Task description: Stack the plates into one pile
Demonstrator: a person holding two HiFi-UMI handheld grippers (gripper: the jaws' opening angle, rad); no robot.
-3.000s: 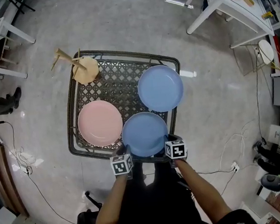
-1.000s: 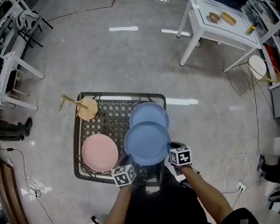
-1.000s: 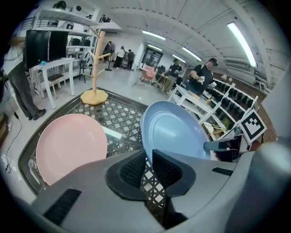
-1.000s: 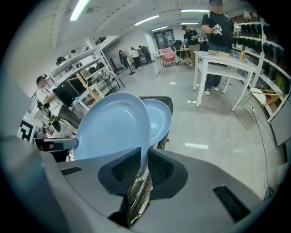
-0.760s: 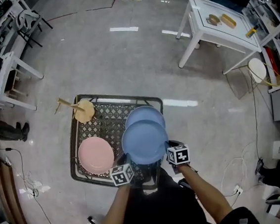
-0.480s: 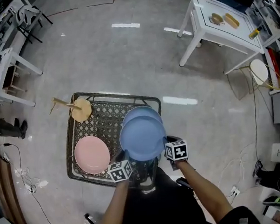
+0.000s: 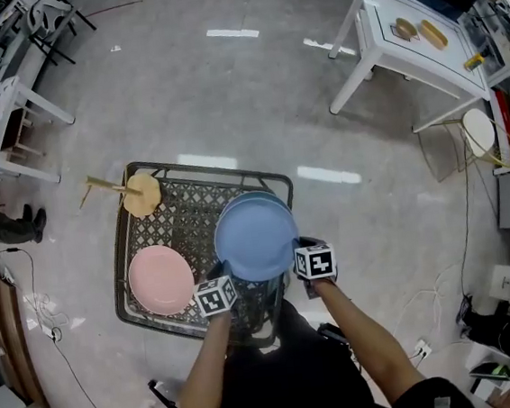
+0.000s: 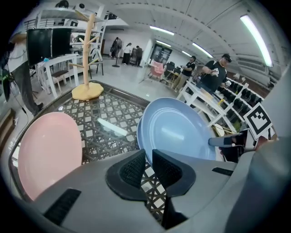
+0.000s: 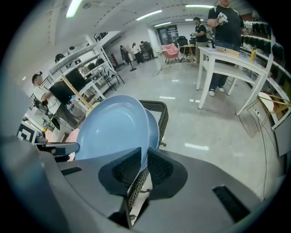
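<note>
Over the wicker table's (image 7: 181, 208) four o'clock corner, my left gripper (image 7: 223, 272) and right gripper (image 7: 297, 251) clamp the upper blue plate's (image 7: 256, 237) rim. It now nearly covers the lower blue plate (image 7: 273, 197), closer than before; the pink plate (image 7: 161, 279) stays at eight o'clock.

Blue plate (image 7: 256, 237) held — pink plate (image 7: 161, 279) beside.

The blue plate (image 7: 256, 237) fills the space between the left hand-held gripper (image 8: 148, 160) and the right hand-held gripper (image 9: 142, 159). Both clamp its near rim, and a second blue plate (image 7: 261, 195) lies under it. Left of the left one, the pink plate (image 7: 161, 279) takes up the near part of the desk (image 7: 189, 219). Ahead of it, bare lattice runs open to the wooden stand (image 7: 141, 193) at the far corner. Right of the right one, past the desk's rim, the floor (image 7: 366, 223) is open. A white table (image 7: 402, 52) stands well beyond.
</note>
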